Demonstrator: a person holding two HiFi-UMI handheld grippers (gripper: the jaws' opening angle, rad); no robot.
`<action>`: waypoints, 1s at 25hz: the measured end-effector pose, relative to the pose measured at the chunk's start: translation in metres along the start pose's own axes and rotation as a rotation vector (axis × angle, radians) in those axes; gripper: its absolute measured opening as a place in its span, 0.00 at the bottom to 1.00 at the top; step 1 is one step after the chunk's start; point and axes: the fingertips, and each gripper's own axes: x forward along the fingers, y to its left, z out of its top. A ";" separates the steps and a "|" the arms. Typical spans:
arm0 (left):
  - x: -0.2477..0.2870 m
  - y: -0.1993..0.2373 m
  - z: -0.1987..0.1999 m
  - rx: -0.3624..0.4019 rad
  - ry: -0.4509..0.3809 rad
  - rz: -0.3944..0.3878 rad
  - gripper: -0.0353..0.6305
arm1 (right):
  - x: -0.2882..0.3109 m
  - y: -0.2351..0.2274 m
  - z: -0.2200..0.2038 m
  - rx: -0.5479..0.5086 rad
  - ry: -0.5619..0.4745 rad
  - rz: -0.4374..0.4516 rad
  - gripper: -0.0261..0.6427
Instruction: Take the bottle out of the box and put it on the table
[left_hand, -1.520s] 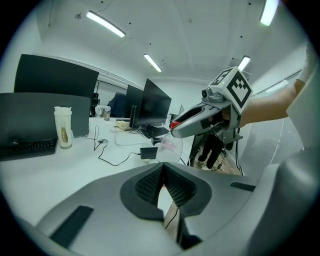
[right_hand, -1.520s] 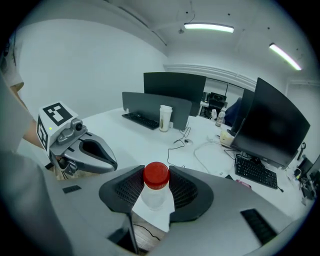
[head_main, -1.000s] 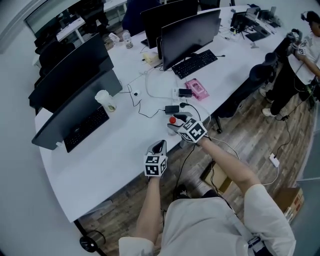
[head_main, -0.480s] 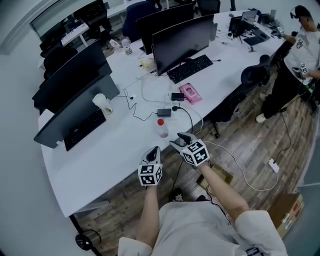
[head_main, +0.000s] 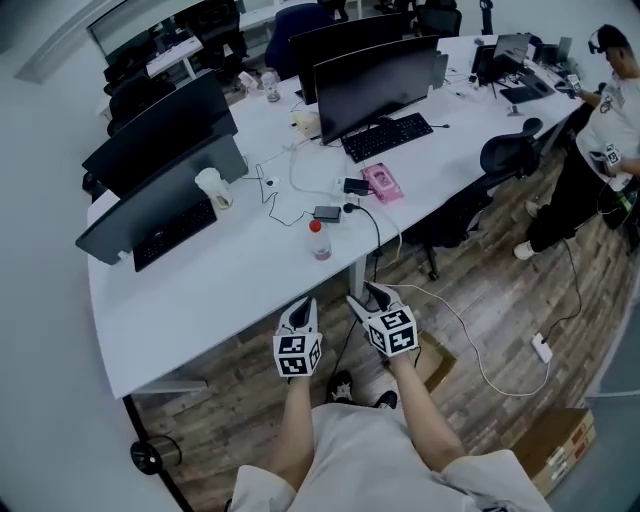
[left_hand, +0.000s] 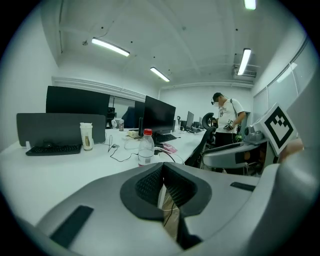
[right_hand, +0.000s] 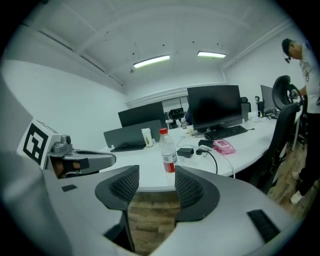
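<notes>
The bottle (head_main: 319, 241) stands upright on the white counter (head_main: 230, 290), close to its near edge and just in front of a black power adapter (head_main: 327, 213). It is clear plastic with a red cap and a white-and-red label around its body. The left hand-held gripper (head_main: 305, 310) hangs off the near edge over the wooden floor (head_main: 480, 300), jaws together and empty. The right hand-held gripper (head_main: 368, 297) is beside it, jaws apart, holding nothing.
</notes>
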 end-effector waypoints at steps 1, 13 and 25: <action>-0.006 -0.002 -0.002 0.002 0.003 0.003 0.08 | -0.007 0.001 -0.002 0.014 -0.011 -0.004 0.42; -0.049 -0.028 -0.010 -0.001 -0.031 0.066 0.08 | -0.056 0.025 -0.022 0.016 -0.073 0.048 0.31; -0.085 -0.046 -0.031 0.022 -0.050 0.115 0.08 | -0.091 0.039 -0.044 0.017 -0.120 0.072 0.17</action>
